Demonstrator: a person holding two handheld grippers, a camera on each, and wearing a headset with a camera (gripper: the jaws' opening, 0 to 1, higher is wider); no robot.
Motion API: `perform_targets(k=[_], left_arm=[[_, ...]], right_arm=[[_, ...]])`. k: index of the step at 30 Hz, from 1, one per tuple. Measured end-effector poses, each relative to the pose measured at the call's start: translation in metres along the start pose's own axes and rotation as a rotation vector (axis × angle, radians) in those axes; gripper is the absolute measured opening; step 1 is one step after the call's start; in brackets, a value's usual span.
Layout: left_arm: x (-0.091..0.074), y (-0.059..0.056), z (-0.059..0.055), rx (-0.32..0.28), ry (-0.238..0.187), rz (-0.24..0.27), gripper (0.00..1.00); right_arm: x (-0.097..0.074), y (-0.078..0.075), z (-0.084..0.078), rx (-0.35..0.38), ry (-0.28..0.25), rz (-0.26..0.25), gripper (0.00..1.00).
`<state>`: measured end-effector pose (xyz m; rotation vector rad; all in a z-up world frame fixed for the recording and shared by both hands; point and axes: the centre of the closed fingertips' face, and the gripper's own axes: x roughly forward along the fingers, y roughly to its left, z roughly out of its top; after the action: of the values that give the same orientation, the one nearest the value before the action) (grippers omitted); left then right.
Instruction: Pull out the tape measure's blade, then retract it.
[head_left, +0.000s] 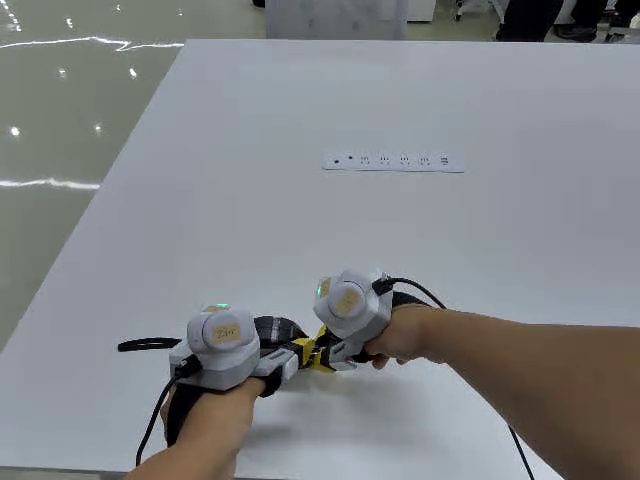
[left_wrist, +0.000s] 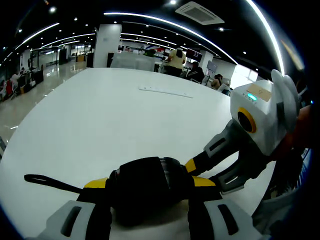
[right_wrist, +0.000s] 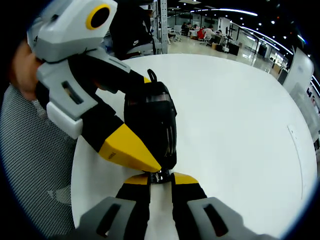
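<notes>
The black tape measure (head_left: 281, 330) sits low over the white table (head_left: 330, 230) near its front edge, its black wrist strap (head_left: 150, 344) trailing left. My left gripper (head_left: 292, 358) is shut on the case (left_wrist: 150, 187), yellow-tipped fingers (left_wrist: 97, 183) on both sides. In the right gripper view the case (right_wrist: 152, 120) stands just ahead, and my right gripper (right_wrist: 160, 178) is shut on the small metal blade tip (right_wrist: 159, 176) at the case's mouth. Hardly any blade shows between tip and case. The right gripper (head_left: 322, 350) meets the left one nose to nose.
A white power strip (head_left: 393, 161) lies flat at the table's middle, far beyond the grippers. A black cable (head_left: 425, 295) runs off the right gripper along the person's forearm. The table's left edge drops to a glossy floor (head_left: 60, 120). People stand far off in the room (left_wrist: 176, 57).
</notes>
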<state>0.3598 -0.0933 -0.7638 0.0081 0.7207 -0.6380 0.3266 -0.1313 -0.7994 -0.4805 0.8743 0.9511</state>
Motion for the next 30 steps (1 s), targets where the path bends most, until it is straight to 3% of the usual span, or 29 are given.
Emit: perform_targets(k=[30], left_arm=[[-0.0009,-0.0010,0.0004,-0.009,-0.002,-0.003,0.59]], right_arm=[[0.0010,0.0009,-0.0002,-0.038,0.007,0.010,0.14]])
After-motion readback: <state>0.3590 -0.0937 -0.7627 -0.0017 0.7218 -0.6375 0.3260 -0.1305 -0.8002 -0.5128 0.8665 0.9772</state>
